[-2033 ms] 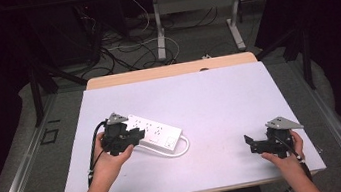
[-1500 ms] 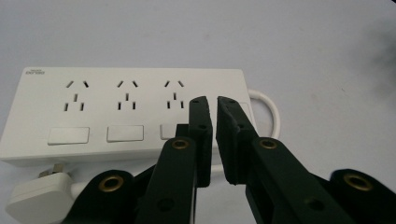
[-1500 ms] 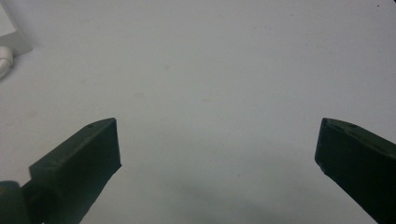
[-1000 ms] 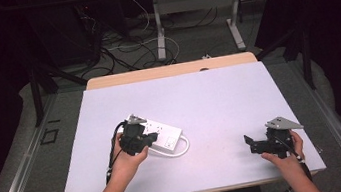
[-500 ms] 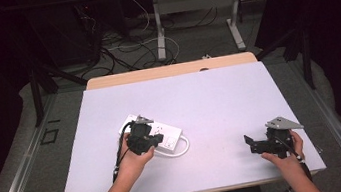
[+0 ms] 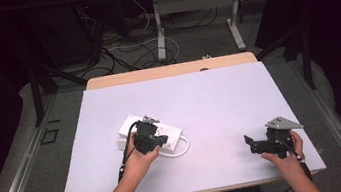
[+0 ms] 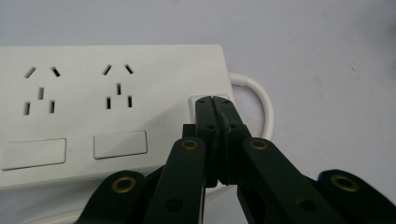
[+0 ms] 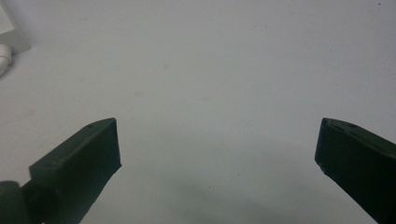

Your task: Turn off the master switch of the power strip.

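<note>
Now your left gripper (image 7: pixel 215 100), jaws pinched together, tips on the end switch (image 7: pixel 192 103) of the power strip (image 6: pixel 135 129) left of tabletop (image 6: pixel 219 99) centre, likely pressing. Right gripper (image 8: pixel 217 140) rests wide open, empty, well apart.

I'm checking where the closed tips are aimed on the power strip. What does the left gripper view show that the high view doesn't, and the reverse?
Left gripper view: the power strip's socket holes, two flat rectangular buttons, and the left hand-held gripper with jaws shut, tips at a small raised square switch near the cord end.

High view: the whole table, both forearms, and the right hand-held gripper far from the strip at the table's right.

Both: the white strip, its looped cord, and the left hand-held gripper over it.
</note>
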Motion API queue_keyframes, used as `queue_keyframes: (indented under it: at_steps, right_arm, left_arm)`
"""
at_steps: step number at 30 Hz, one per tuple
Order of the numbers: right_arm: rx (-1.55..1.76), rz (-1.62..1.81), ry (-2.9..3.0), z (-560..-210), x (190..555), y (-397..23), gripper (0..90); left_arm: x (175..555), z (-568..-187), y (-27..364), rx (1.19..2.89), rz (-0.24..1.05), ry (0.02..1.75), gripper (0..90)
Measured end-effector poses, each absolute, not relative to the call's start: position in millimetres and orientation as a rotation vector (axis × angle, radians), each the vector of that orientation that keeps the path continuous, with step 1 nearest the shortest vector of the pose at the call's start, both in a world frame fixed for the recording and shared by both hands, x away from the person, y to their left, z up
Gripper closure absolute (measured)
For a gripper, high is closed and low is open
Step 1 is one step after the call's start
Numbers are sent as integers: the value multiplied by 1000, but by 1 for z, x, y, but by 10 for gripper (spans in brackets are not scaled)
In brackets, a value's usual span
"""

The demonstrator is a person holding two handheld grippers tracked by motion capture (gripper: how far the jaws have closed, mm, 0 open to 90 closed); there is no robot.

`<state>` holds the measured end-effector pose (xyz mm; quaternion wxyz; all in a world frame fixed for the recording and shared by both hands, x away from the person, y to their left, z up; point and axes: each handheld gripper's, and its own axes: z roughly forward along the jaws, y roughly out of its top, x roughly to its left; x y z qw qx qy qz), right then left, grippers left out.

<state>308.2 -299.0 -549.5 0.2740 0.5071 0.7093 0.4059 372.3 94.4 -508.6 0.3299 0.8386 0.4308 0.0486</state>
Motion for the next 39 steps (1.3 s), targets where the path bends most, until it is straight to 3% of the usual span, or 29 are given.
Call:
queue_keyframes:
  at_steps: [39]
  right_arm:
    - [1371,1088,1912,-549,308,-299,0]
  left_arm:
    - [374,-520,71,2264,190,1130,900]
